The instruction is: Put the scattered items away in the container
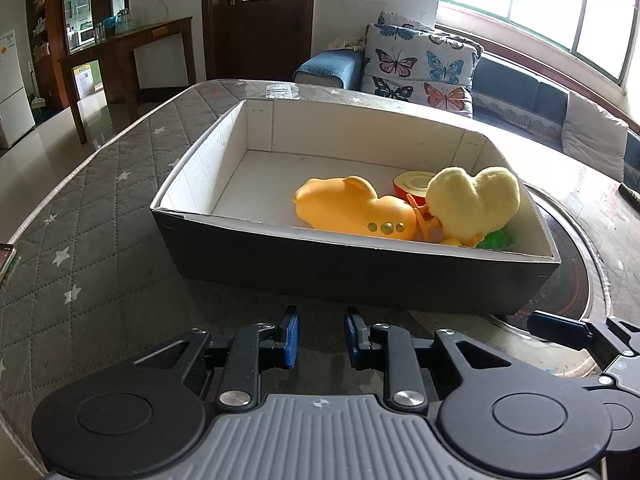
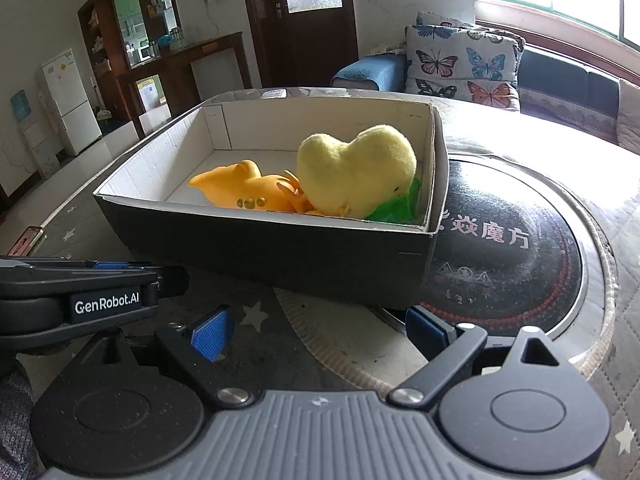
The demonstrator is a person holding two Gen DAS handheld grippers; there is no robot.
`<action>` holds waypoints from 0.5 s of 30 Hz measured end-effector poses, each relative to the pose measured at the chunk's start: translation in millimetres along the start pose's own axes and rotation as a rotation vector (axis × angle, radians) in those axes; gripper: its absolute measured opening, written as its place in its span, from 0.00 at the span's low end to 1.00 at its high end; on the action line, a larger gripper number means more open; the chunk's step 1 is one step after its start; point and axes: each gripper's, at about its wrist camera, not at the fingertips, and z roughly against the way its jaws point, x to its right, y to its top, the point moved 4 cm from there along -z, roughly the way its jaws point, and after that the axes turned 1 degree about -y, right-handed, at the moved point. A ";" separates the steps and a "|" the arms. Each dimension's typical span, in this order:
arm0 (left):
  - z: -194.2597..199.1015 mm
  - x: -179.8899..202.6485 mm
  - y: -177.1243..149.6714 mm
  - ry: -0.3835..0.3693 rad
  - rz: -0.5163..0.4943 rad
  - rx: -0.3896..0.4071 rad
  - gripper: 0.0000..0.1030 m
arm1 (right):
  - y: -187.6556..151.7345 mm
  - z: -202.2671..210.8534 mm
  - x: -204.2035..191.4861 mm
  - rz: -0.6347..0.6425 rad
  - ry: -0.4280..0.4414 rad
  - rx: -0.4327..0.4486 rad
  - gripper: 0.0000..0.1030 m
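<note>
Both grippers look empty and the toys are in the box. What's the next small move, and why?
Probably pull both grippers back and look over the table for strays. The left gripper and right gripper hold nothing, and the orange toy and yellow plush already lie in the box.

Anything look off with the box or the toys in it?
Nothing spilled or damaged. The box sits partly over the round black cooktop, and the toys, an orange toy, a yellow plush and a green piece, are piled at one end.
</note>
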 end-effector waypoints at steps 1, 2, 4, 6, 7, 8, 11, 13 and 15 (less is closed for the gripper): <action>-0.5 0.1 0.1 0.001 -0.001 -0.001 0.25 | 0.0 -0.6 -0.1 0.000 0.000 -0.003 0.91; -0.9 0.3 0.1 0.002 -0.003 -0.002 0.25 | 0.1 -1.3 -0.3 0.000 0.001 -0.005 0.91; -1.6 -0.2 0.6 0.004 -0.003 -0.004 0.25 | 0.5 -2.4 -0.8 0.002 0.001 -0.006 0.91; -2.4 -0.8 1.3 0.007 -0.004 -0.005 0.25 | 1.4 -3.4 -1.1 0.003 0.000 -0.007 0.91; -3.0 -1.5 1.6 0.008 -0.003 -0.007 0.25 | 1.9 -4.2 -1.2 0.002 0.000 -0.008 0.91; -3.5 -2.1 1.7 0.008 -0.003 -0.007 0.25 | 2.3 -4.9 -1.2 0.001 -0.001 -0.008 0.91; -5.5 -3.5 2.1 0.011 -0.004 -0.012 0.25 | 3.2 -7.1 -1.6 0.000 0.000 -0.012 0.91; -7.0 -3.5 2.1 0.011 -0.006 -0.015 0.25 | 3.6 -8.5 -2.4 0.001 0.001 -0.013 0.91; -8.1 -3.4 2.3 0.013 -0.009 -0.017 0.25 | 4.2 -10.1 -3.4 0.003 0.002 -0.016 0.91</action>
